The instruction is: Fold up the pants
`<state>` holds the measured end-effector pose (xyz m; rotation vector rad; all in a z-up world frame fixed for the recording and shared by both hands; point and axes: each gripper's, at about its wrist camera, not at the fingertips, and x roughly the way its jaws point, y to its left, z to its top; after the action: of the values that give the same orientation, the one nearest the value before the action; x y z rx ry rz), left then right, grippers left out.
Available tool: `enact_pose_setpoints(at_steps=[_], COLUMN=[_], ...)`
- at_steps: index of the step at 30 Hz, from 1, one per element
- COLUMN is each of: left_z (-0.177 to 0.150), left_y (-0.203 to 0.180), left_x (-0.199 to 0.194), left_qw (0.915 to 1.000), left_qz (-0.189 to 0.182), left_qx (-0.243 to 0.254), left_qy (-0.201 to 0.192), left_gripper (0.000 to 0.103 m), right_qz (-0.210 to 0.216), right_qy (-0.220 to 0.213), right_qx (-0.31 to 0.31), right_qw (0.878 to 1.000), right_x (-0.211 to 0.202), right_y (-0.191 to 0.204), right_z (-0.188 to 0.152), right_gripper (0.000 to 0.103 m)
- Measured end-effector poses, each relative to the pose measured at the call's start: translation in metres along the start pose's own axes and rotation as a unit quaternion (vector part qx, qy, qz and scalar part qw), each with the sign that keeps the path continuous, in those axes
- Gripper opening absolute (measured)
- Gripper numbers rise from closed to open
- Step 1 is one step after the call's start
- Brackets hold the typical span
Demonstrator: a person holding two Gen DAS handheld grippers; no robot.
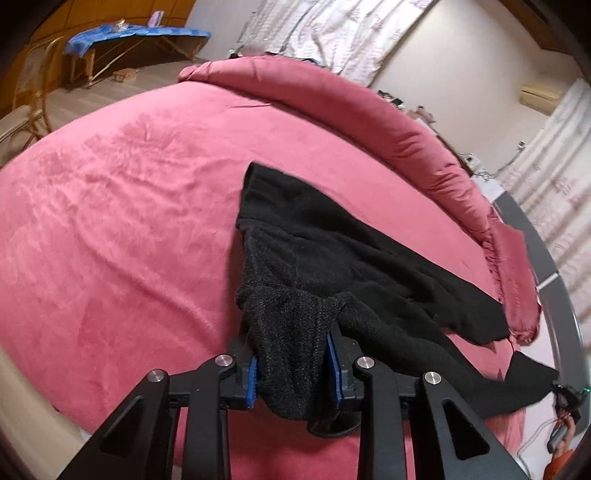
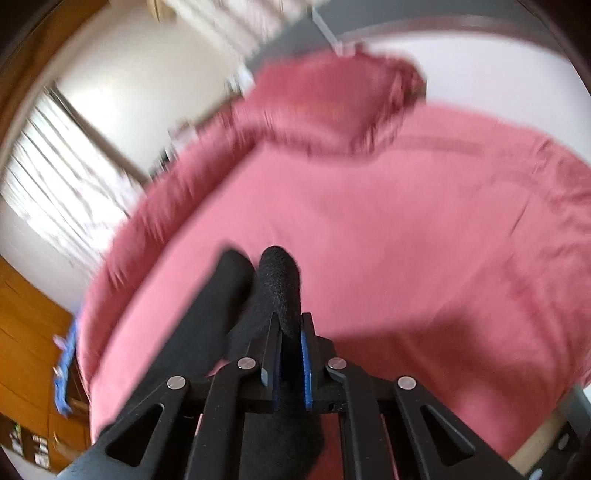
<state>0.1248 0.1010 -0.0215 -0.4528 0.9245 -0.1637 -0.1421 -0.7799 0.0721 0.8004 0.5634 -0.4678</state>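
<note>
Black knit pants (image 1: 332, 258) lie spread across the pink bedspread (image 1: 110, 221), one end trailing off to the lower right. My left gripper (image 1: 293, 365) is shut on a thick bunch of the pants' fabric, which bulges between its blue pads (image 1: 252, 384). At the far right edge of the left wrist view the other gripper (image 1: 567, 397) holds the pants' far end. In the blurred right wrist view my right gripper (image 2: 290, 354) is shut on a narrow fold of the black pants (image 2: 277, 280), lifted over the bed (image 2: 406, 240).
A rolled pink duvet (image 1: 369, 110) runs along the bed's far side. White curtains (image 1: 351, 33) hang behind it. A rattan chair (image 1: 26, 99) and a table with a blue cloth (image 1: 122, 35) stand on the floor at the left. A grey bed frame (image 1: 554, 266) curves at the right.
</note>
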Motion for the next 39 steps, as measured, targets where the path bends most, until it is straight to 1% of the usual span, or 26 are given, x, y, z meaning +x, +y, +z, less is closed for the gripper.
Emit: enact_pose_setpoints(at_steps=[1, 2, 4, 5, 6, 7, 8, 10, 12, 14, 15, 17, 19, 20, 21, 23, 24, 26, 28, 29, 30, 31, 33, 34, 36, 39], left_z=[-0.003, -0.007, -0.016, -0.02, -0.024, -0.029, -0.032, -0.033, -0.03, -0.027, -0.027, -0.025, -0.027, -0.028, -0.028, -0.026, -0.022, -0.014, -0.005, 0.001, 0.006, 0.01, 0.018, 0.02, 0.024, 0.028], left_y=[0.001, 0.004, 0.014, 0.018, 0.023, 0.027, 0.031, 0.032, 0.027, 0.02, 0.02, 0.02, 0.024, 0.028, 0.03, 0.035, 0.038, 0.042, 0.04, 0.036, 0.03, 0.021, -0.001, -0.013, -0.038, -0.075], left_x=[-0.002, -0.002, 0.002, 0.005, 0.009, 0.013, 0.017, 0.018, 0.017, 0.016, 0.017, 0.014, 0.007, 0.001, -0.004, -0.022, -0.032, -0.046, -0.055, -0.053, -0.05, -0.044, -0.025, -0.012, 0.014, 0.063], left_qw=[1.0, 0.9998, 0.9991, 0.9986, 0.9978, 0.9969, 0.9958, 0.9951, 0.9955, 0.9937, 0.9928, 0.9911, 0.9909, 0.9914, 0.9917, 0.9931, 0.9945, 0.9955, 0.9964, 0.997, 0.9975, 0.9979, 0.9986, 0.9985, 0.9977, 0.9946], left_qz=[0.001, 0.005, 0.013, 0.017, 0.024, 0.032, 0.036, 0.04, 0.044, 0.054, 0.056, 0.055, 0.043, 0.034, 0.03, 0.033, 0.04, 0.058, 0.067, 0.061, 0.055, 0.047, 0.026, 0.015, -0.006, -0.011], left_qx=[0.005, 0.006, 0.0, -0.002, -0.006, -0.014, -0.025, -0.03, -0.008, 0.017, 0.025, 0.035, 0.035, 0.031, 0.027, 0.025, 0.025, 0.025, 0.031, 0.031, 0.03, 0.03, 0.039, 0.046, 0.065, 0.098], left_qy=[0.006, 0.016, 0.039, 0.05, 0.061, 0.071, 0.08, 0.085, 0.083, 0.097, 0.103, 0.116, 0.123, 0.122, 0.122, 0.11, 0.093, 0.071, 0.042, 0.036, 0.034, 0.032, 0.026, 0.023, 0.022, 0.033], left_gripper=[0.029, 0.029, 0.029, 0.029, 0.029, 0.029, 0.029, 0.029, 0.029, 0.031, 0.033, 0.036, 0.039, 0.042, 0.043, 0.042, 0.042, 0.042, 0.042, 0.042, 0.043, 0.045, 0.057, 0.06, 0.061, 0.061], right_qz=[0.001, -0.007, -0.027, -0.039, -0.056, -0.065, -0.077, -0.103, -0.113, -0.097, -0.092, -0.108, -0.148, -0.18, -0.203, -0.219, -0.207, -0.187, -0.155, -0.145, -0.125, -0.113, -0.08, -0.067, -0.028, -0.001], right_qy=[-0.023, -0.033, -0.031, -0.021, -0.003, 0.01, 0.032, 0.08, 0.093, 0.081, 0.078, 0.089, 0.085, 0.065, 0.043, 0.008, -0.009, -0.015, 0.001, 0.011, 0.03, 0.038, 0.062, 0.071, 0.101, 0.123], right_qx=[-0.001, 0.002, 0.02, 0.04, 0.069, 0.085, 0.112, 0.172, 0.206, 0.229, 0.236, 0.231, 0.199, 0.174, 0.159, 0.143, 0.126, 0.092, 0.052, 0.041, 0.019, 0.008, -0.017, -0.021, -0.018, -0.009], right_qw=[1.0, 0.999, 0.999, 0.998, 0.996, 0.994, 0.99, 0.976, 0.968, 0.965, 0.964, 0.963, 0.965, 0.966, 0.965, 0.965, 0.97, 0.978, 0.987, 0.989, 0.992, 0.993, 0.995, 0.995, 0.994, 0.992], right_x=[-0.022, -0.035, -0.041, -0.04, -0.034, -0.03, -0.021, 0.001, 0.011, 0.012, 0.011, 0.011, 0.011, 0.003, -0.004, -0.018, -0.022, -0.016, 0.006, 0.008, 0.028, 0.033, 0.067, 0.079, 0.113, 0.16], right_y=[-0.005, -0.011, -0.03, -0.048, -0.077, -0.092, -0.114, -0.155, -0.176, -0.188, -0.188, -0.188, -0.182, -0.176, -0.169, -0.159, -0.149, -0.127, -0.096, -0.091, -0.073, -0.065, -0.036, -0.027, -0.005, 0.017], right_z=[0.003, 0.001, -0.006, -0.015, -0.031, -0.042, -0.059, -0.101, -0.129, -0.139, -0.139, -0.133, -0.119, -0.108, -0.098, -0.082, -0.075, -0.066, -0.059, -0.064, -0.065, -0.068, -0.074, -0.078, -0.081, -0.074], right_gripper=[0.008, 0.008, 0.008, 0.008, 0.008, 0.008, 0.008, 0.008, 0.008, 0.013, 0.015, 0.035, 0.037, 0.038, 0.038, 0.039, 0.04, 0.04, 0.04, 0.04, 0.04, 0.04, 0.04, 0.04, 0.04, 0.04])
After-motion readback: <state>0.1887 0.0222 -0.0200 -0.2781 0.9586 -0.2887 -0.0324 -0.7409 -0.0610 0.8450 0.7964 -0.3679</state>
